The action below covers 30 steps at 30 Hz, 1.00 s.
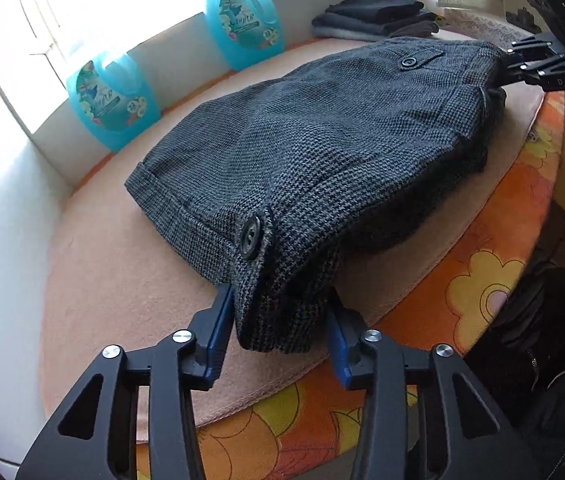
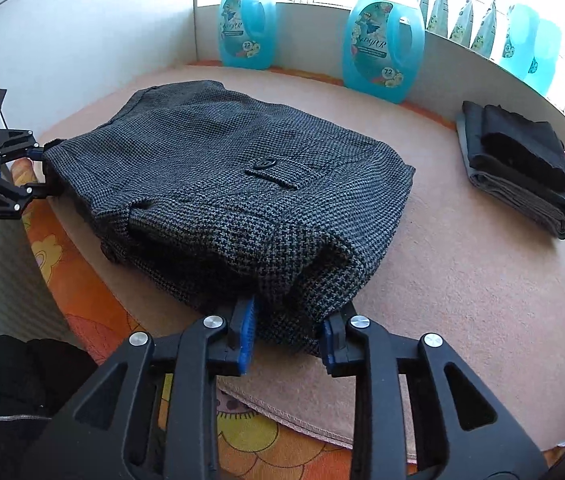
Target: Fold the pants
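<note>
Grey-and-black houndstooth wool pants (image 1: 322, 152), folded into a thick bundle, lying on a peach-pink fleece blanket (image 1: 114, 280) spread over the bench. Near edge bunched and lifted slightly at both corners. Left gripper (image 1: 280, 324) clamped on the near left corner, just below a dark cuff button (image 1: 251, 239); jaws narrow, blue pads pressed into a wad of fabric. Right gripper (image 2: 288, 326) gripping the near right corner likewise, jaws narrow around a rolled fold. Same right gripper seen from the left wrist view at the far right edge of the pants (image 1: 538, 66), exact pinch there hard to make out.

Orange floral tablecloth (image 1: 482, 280) showing under the blanket along the near side. Two turquoise detergent bottles (image 2: 382, 48) standing by the far wall. Stack of folded dark garments (image 2: 522, 164) at far right, well apart from the pants.
</note>
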Available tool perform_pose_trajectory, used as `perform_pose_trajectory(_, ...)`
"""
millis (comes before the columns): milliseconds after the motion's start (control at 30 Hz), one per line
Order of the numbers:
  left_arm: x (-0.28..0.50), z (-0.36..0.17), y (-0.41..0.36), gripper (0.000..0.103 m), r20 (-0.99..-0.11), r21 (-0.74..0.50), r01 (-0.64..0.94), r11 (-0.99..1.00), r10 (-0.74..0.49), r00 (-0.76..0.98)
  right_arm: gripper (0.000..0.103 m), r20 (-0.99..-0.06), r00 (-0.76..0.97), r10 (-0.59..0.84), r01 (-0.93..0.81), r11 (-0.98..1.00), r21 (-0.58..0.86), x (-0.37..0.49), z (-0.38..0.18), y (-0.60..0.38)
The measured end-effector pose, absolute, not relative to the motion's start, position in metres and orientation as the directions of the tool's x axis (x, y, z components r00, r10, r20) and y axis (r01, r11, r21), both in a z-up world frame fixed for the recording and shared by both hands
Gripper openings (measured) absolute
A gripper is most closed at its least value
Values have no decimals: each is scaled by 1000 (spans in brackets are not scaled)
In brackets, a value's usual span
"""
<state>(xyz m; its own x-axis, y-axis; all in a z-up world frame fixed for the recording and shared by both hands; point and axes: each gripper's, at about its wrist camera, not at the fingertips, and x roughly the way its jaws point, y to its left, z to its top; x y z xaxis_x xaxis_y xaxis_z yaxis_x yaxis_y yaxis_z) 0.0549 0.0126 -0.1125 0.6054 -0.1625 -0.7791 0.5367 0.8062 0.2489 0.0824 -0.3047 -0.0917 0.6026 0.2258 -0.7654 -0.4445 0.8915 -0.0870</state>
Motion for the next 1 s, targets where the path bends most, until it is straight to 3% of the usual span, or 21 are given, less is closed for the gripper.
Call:
perform_pose_trajectory(100,58,-104,16,30,-769,249,544,802,-178,614,52,-776,598,201,-445,888,-113,74,-91,-310)
perform_pose_trajectory(133,58,-102,16,28,-764,263,543,797,-172,622,53,-774,606,184,-433,892,-127,72,-90,-313)
perform_pose_trajectory(267,62,-87,18,26,-746,295,546,784,-168,645,53,-760,619,199,-418,903,-104,62,-83,-317)
perform_pose_trajectory(467,68,-64,10,25,-719,388,560,732,-140,681,57,-738,614,280,-552,821,-147,51,-82,-267)
perform_pose_trajectory(600,74,-54,7,25,-714,417,575,704,-137,686,58,-755,606,251,-617,747,-247,58,-103,-229)
perform_pose_trajectory(800,72,-45,7,24,-706,461,593,660,-132,696,58,-786,574,231,-663,695,-280,69,-117,-209)
perform_pose_trajectory(900,57,-57,8,24,-719,479,609,633,-115,685,58,-829,505,239,-699,677,-230,74,-115,-213)
perform_pose_trajectory(1000,41,-86,8,24,-736,501,617,607,-78,673,57,-841,423,337,-730,676,-96,86,-86,-223)
